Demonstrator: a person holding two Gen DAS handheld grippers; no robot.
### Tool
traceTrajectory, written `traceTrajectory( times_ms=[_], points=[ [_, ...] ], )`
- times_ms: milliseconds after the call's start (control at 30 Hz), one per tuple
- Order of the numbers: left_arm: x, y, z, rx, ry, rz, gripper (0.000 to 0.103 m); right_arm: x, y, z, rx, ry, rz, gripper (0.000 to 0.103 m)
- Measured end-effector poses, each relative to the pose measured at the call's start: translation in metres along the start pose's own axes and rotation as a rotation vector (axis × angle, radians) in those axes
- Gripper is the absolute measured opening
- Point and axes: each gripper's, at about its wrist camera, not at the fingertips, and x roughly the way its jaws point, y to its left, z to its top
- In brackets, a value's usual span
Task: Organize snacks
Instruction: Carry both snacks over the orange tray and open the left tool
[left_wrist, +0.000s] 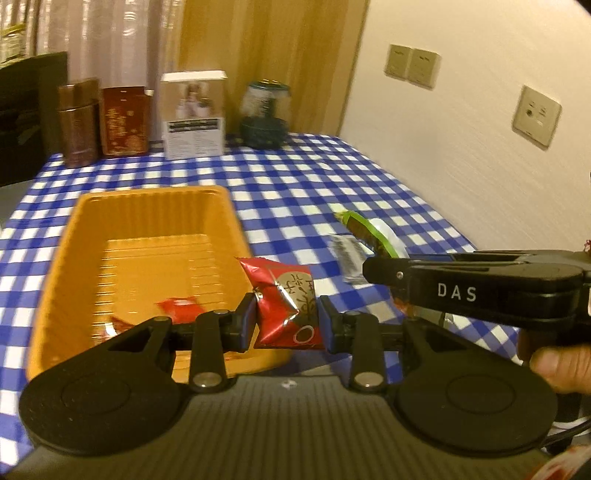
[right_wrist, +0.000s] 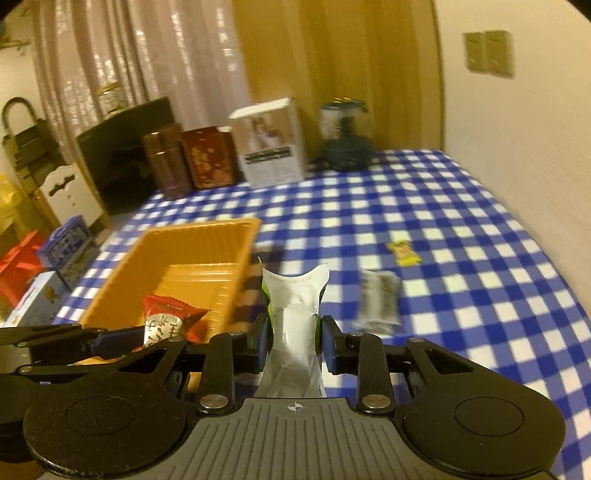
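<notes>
The orange tray (left_wrist: 147, 206) sits on the blue-and-white checked worktop (left_wrist: 295, 184), its long ribbed floor mostly bare; one red wrapped snack (left_wrist: 177, 306) lies inside near the close end, and something else red shows just beside it, partly hidden behind the gripper's linkage, so what it is cannot be told; the left hand-held gripper (left_wrist: 286, 319) is clenched on a red foil snack packet (left_wrist: 284, 306) with a pale round label, the pads pressing its two sides, and the packet hangs at the tray's near right corner, above the rim rather than in it; the right hand-held gripper (right_wrist: 294, 338) grasps a white and green snack pouch (right_wrist: 295, 314) upright between its pads, the pouch's flared top edge standing up just to the right of the tray (right_wrist: 207, 236); from the left wrist view that same pouch (left_wrist: 369, 229) shows tilted, clear of the cloth; on the worktop (right_wrist: 443, 206) to the right lie a blurred dark-and-silver packet (right_wrist: 380, 299) and, farther off, a small yellow-green sweet (right_wrist: 403, 253), both outside the tray; along the far edge stand a brown canister (left_wrist: 79, 122), a dark red patterned tin (left_wrist: 123, 120), a white box (left_wrist: 194, 114) with a picture on it, and a dark lidded jar (left_wrist: 264, 114), whose contents are too blurred to make out.
</notes>
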Motion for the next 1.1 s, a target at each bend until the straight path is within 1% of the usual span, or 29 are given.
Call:
traceTrajectory(
  times_ms=[267, 500, 767, 1100],
  points=[
    [-0.022, 0.046, 0.0, -0.06, -0.017, 0.075, 0.031, 0.012, 0.044, 0.006, -0.069, 0.003, 0.065, 0.03],
    [-0.031, 0.078, 0.0, -0.092, -0.021, 0.113, 0.031, 0.028, 0.073, 0.005, -0.121, 0.025, 0.095, 0.03],
    [-0.028, 0.101, 0.003, -0.118, -0.015, 0.124, 0.031, 0.042, 0.087, 0.005, -0.122, 0.049, 0.117, 0.03],
    [-0.018, 0.114, 0.01, -0.122, -0.002, 0.118, 0.031, 0.058, 0.094, 0.009, -0.124, 0.066, 0.122, 0.03]
  ],
)
